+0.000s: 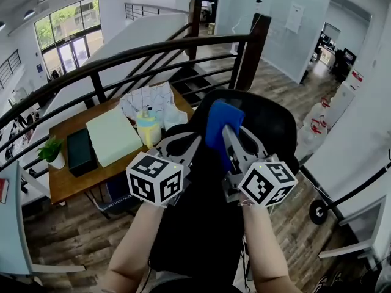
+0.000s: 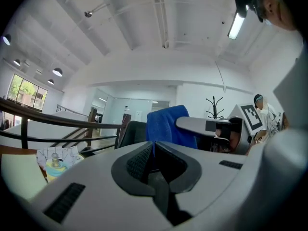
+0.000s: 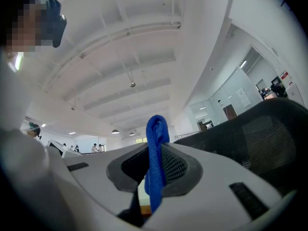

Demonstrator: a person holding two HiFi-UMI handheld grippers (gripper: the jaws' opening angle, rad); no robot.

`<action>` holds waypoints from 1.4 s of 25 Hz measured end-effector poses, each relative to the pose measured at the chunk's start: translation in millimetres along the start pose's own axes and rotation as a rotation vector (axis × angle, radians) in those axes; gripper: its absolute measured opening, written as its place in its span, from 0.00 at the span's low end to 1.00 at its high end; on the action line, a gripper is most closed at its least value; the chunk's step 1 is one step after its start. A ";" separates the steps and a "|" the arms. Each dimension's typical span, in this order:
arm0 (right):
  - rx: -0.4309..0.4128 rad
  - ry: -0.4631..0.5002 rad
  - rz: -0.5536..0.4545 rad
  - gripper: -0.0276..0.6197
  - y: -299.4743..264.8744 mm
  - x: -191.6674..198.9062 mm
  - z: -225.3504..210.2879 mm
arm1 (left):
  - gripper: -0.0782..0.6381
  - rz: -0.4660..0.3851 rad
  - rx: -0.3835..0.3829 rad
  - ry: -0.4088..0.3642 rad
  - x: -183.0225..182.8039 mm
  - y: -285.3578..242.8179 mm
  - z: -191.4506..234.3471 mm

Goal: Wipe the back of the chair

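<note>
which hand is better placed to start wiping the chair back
Right. The right hand-held gripper is shut on the blue cloth, held up near the chair back. The left hand-held gripper is shut with nothing between its jaws.

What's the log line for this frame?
phase: wipe chair back | right hand-held gripper: shut on blue cloth, over chair back | left hand-held gripper: shut, empty | cloth contact: unclear

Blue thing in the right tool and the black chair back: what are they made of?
The blue cloth looks like soft, fuzzy fabric, probably microfibre or terry: it folds limply and its surface is nubbly and matte. The chair back looks like black mesh, likely woven synthetic: a fine grid texture shows, dull rather than shiny.
</note>
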State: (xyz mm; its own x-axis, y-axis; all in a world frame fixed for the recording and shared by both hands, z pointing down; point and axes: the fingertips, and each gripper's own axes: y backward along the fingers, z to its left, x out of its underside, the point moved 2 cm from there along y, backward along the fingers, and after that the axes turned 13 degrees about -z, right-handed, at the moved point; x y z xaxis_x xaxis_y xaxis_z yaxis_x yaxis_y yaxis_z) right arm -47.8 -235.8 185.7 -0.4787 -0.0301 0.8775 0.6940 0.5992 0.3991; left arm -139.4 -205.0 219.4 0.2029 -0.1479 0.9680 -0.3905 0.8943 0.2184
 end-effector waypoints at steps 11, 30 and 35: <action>0.035 -0.002 0.089 0.15 -36.1 41.5 -14.2 | 0.14 0.053 -0.020 0.029 17.1 -14.0 19.5; 0.192 -0.001 0.100 0.15 -18.3 38.2 -68.6 | 0.14 0.082 0.034 0.032 37.3 -46.0 -2.3; 0.256 0.028 0.104 0.15 -4.7 29.6 -84.2 | 0.14 0.097 0.054 0.052 45.8 -53.2 -14.8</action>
State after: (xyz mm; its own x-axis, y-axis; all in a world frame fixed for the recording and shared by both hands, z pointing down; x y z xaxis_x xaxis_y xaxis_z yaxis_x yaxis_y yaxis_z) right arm -19.9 -306.9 232.3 -0.3947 0.0222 0.9185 0.5783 0.7829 0.2296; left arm -96.1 -253.1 250.2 0.2072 -0.0384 0.9775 -0.4576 0.8793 0.1316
